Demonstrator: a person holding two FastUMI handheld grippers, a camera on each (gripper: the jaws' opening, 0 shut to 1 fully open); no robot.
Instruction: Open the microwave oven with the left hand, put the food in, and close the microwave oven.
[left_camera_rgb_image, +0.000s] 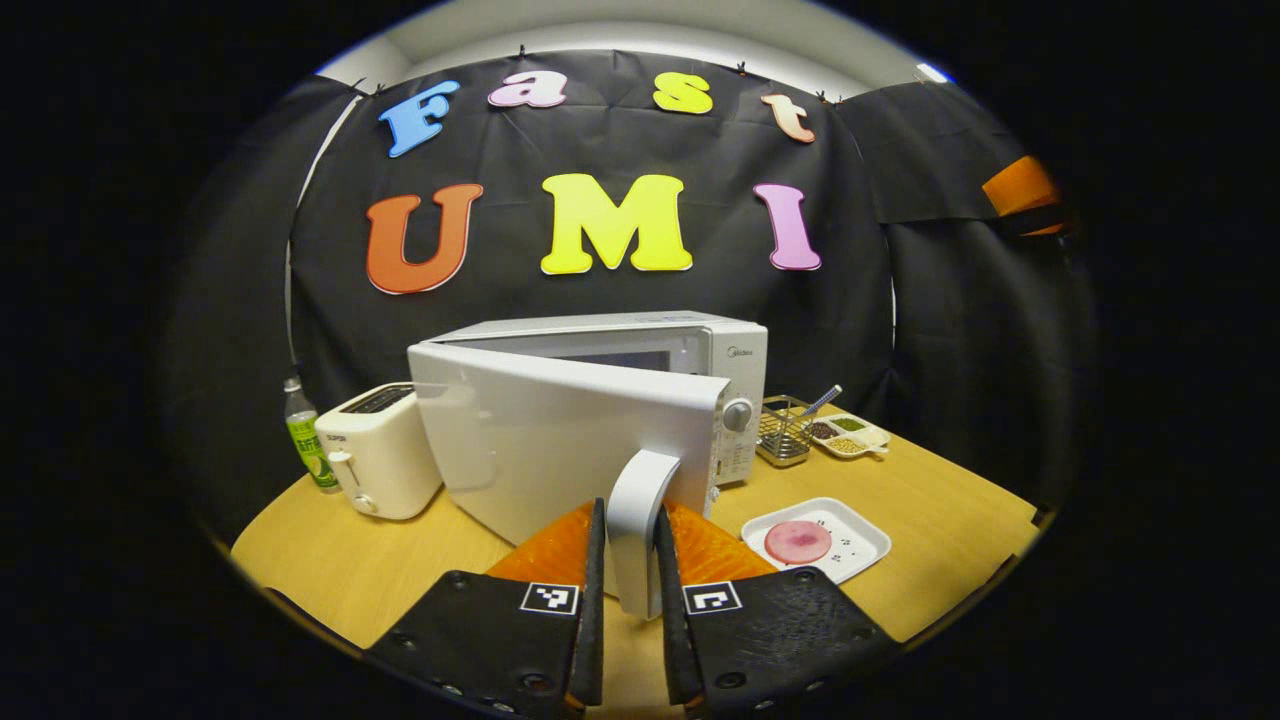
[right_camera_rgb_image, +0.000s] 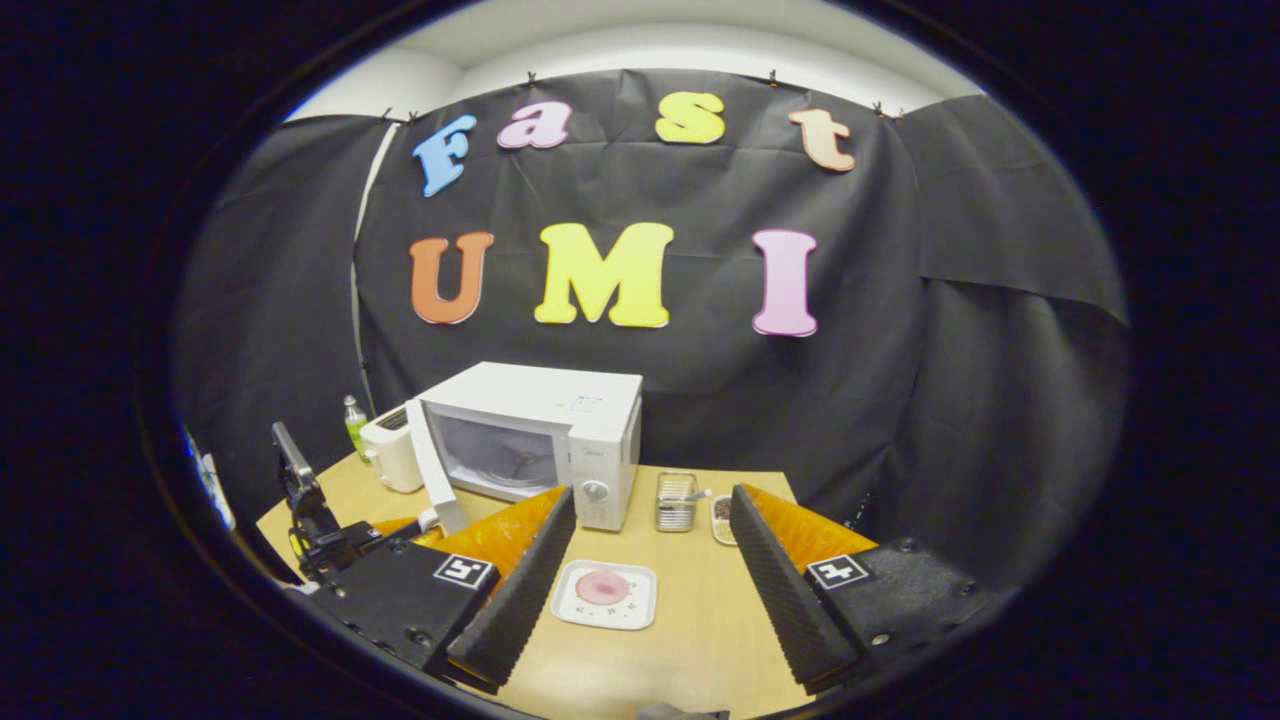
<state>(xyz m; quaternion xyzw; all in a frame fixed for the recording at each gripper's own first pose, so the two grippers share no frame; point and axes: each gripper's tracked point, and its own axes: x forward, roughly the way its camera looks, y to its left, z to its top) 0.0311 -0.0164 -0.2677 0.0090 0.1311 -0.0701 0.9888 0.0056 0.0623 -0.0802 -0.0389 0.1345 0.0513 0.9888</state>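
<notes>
In the left gripper view, a white microwave (left_camera_rgb_image: 640, 360) stands on the wooden counter (left_camera_rgb_image: 950, 500) with its door (left_camera_rgb_image: 560, 440) swung partly open. A toaster (left_camera_rgb_image: 378, 450) and a green bottle (left_camera_rgb_image: 305, 435) stand to its left; a wire rack (left_camera_rgb_image: 785, 432) and a sectioned dish (left_camera_rgb_image: 850, 435) sit to its right. A white tray (left_camera_rgb_image: 850, 525) carrying pink food (left_camera_rgb_image: 797, 541) lies in front of the control panel. The left gripper (left_camera_rgb_image: 630, 600) is clamped on the door handle (left_camera_rgb_image: 636, 520), both fingers pressed against it.

In the right gripper view, the right gripper (right_camera_rgb_image: 650, 600) hangs above the counter with its fingers wide apart, holding nothing; the tray and food lie between them, below. The microwave sits behind with its door ajar, and the left gripper (right_camera_rgb_image: 430, 522) is at the door's edge.
</notes>
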